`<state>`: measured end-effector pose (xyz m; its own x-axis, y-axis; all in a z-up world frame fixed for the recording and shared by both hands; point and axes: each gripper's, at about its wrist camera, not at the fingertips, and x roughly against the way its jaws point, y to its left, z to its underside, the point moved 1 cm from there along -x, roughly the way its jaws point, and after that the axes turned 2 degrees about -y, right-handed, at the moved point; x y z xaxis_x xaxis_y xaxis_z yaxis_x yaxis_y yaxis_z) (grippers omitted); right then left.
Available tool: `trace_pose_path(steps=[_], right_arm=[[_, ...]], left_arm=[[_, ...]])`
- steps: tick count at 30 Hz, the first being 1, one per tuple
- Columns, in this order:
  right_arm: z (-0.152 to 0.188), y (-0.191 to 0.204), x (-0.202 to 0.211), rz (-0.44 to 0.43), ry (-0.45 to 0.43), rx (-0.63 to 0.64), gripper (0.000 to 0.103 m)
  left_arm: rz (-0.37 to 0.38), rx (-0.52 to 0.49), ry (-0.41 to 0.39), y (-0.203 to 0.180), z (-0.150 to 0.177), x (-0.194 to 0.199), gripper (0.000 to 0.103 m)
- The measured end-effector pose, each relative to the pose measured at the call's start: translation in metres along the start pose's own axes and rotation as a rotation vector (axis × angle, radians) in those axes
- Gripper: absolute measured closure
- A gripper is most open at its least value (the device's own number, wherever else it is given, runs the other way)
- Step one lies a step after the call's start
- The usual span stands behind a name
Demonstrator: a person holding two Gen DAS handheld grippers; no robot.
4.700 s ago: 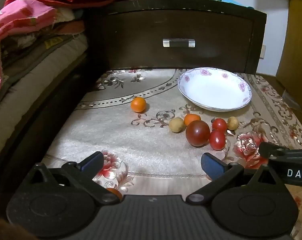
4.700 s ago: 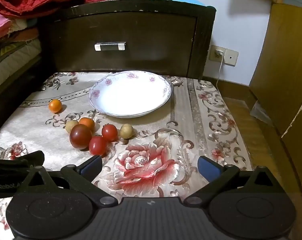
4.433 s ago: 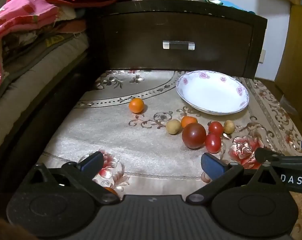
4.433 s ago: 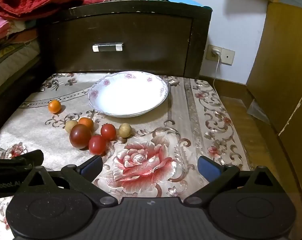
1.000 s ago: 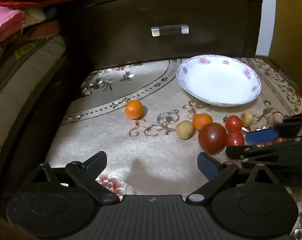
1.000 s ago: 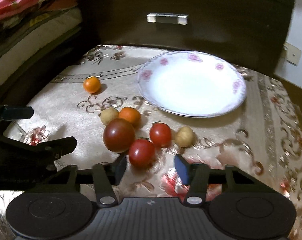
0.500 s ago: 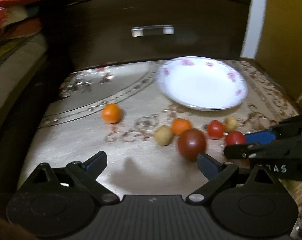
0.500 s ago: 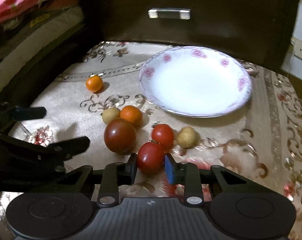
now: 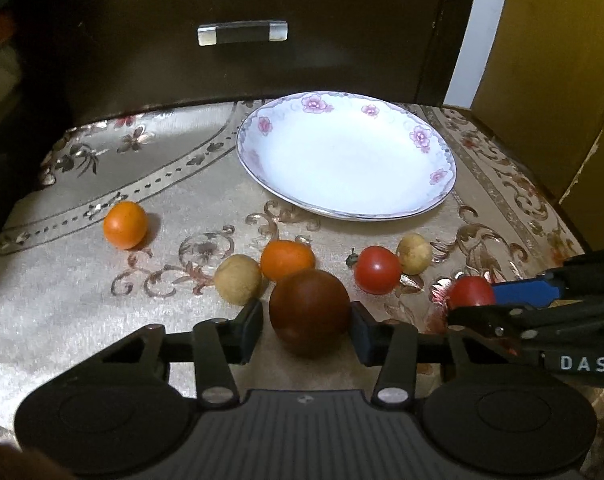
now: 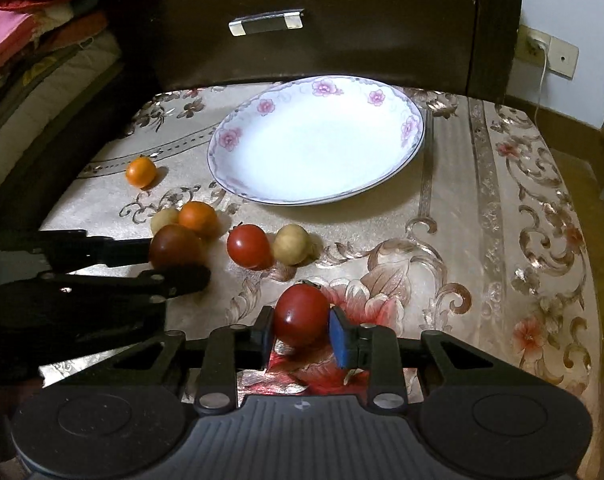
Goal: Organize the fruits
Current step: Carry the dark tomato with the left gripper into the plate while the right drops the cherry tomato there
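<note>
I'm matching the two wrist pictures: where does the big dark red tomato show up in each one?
Left wrist view: the big dark red tomato sits low in the middle, between the left gripper fingers, which are closing on it.
Right wrist view: it is at mid-left, partly behind the left gripper's fingers.
Shared landmark: the white floral plate beyond the fruits.

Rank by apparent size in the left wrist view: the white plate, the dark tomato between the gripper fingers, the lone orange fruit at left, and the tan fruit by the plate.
1. White plate
2. Dark tomato, though it is nearest the camera, which enlarges it
3. Lone orange fruit
4. Tan fruit
</note>
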<state>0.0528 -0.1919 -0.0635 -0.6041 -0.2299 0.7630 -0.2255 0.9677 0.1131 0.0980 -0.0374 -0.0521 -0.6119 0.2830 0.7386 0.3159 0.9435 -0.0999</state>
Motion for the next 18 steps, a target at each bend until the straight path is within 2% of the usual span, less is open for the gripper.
trace_pose_path(steps=[4, 18], right_arm=[[0.000, -0.002, 0.001, -0.006, 0.002, -0.009, 0.077], [0.003, 0.010, 0.022, 0.004, -0.019, 0.019, 0.077]], left_arm=[[0.003, 0.018, 0.009, 0.000, 0.001, 0.003, 0.057], [-0.042, 0.024, 0.060, -0.009, 0.028, 0.051, 0.057]])
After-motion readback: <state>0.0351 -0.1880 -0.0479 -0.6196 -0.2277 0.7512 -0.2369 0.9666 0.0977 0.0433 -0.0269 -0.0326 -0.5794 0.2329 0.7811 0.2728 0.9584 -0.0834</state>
